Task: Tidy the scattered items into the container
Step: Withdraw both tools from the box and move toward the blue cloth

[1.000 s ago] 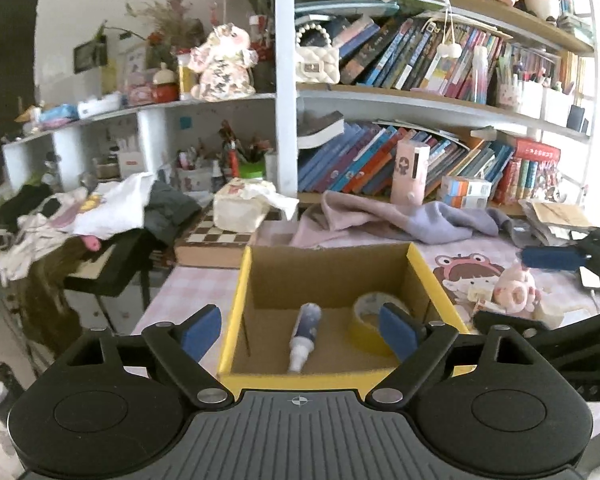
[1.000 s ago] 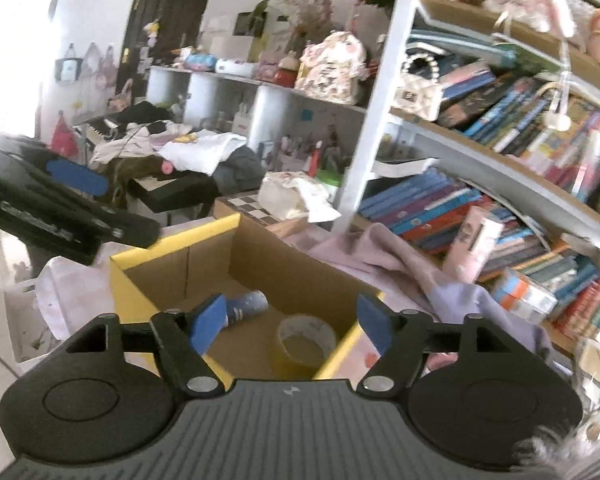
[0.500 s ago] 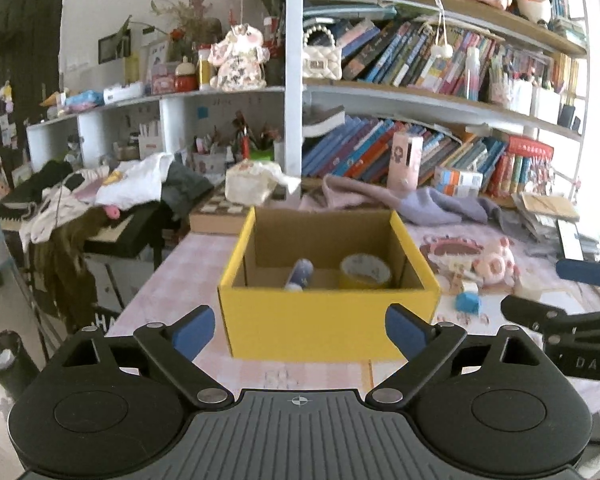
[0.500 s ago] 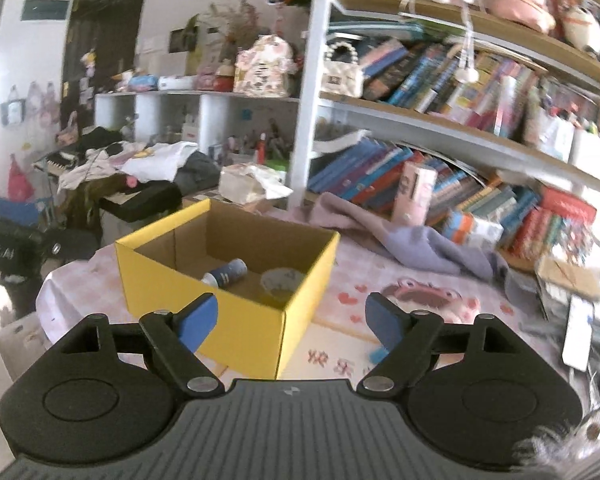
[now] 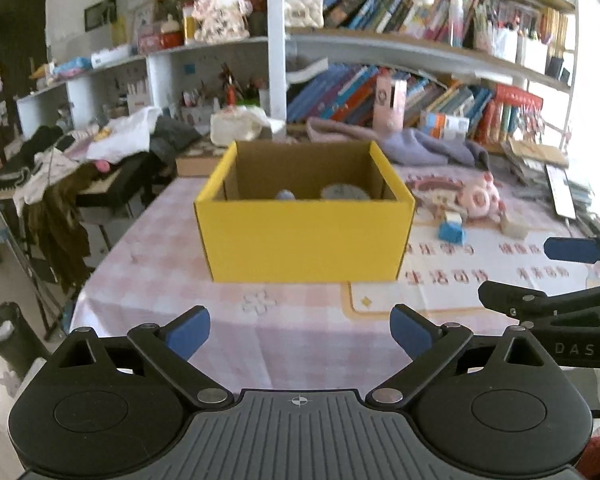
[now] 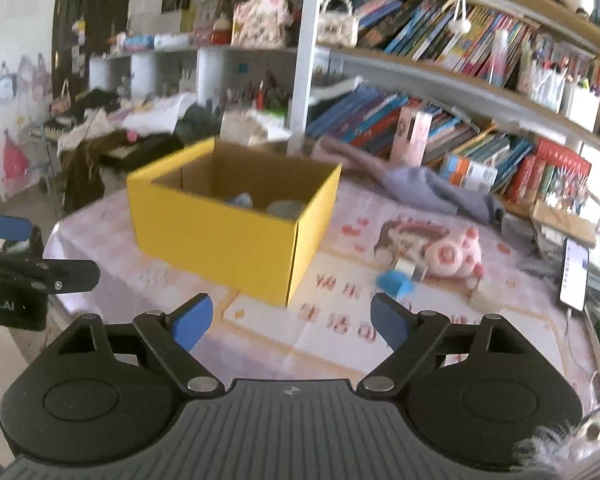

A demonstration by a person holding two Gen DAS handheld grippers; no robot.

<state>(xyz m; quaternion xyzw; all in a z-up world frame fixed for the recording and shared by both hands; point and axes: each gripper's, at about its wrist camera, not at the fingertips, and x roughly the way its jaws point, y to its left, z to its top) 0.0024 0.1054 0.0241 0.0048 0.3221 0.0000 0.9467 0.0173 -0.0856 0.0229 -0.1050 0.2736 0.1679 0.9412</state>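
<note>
A yellow cardboard box (image 5: 304,236) (image 6: 220,236) stands on the pink checked tablecloth. Inside it lie a small bottle (image 5: 285,195) (image 6: 242,201) and a roll of tape (image 5: 345,192) (image 6: 286,209), only their tops showing. To the box's right lie a blue block (image 5: 451,233) (image 6: 394,282), a small white block (image 5: 453,216), a beige piece (image 5: 514,227) and a pink plush pig (image 5: 480,198) (image 6: 452,258). My left gripper (image 5: 300,330) is open and empty, in front of the box. My right gripper (image 6: 292,320) is open and empty, near the box's right front corner.
Bookshelves (image 5: 420,40) stand behind the table. A purple cloth (image 5: 420,148) lies behind the box. A phone (image 6: 574,274) and papers sit at the table's right edge. Clothes on a rack (image 5: 60,176) and a bin (image 5: 8,332) stand left of the table.
Both grippers have pulled back and down from over the box. The box now shows from the front and farther away. Both stay open and empty.
</note>
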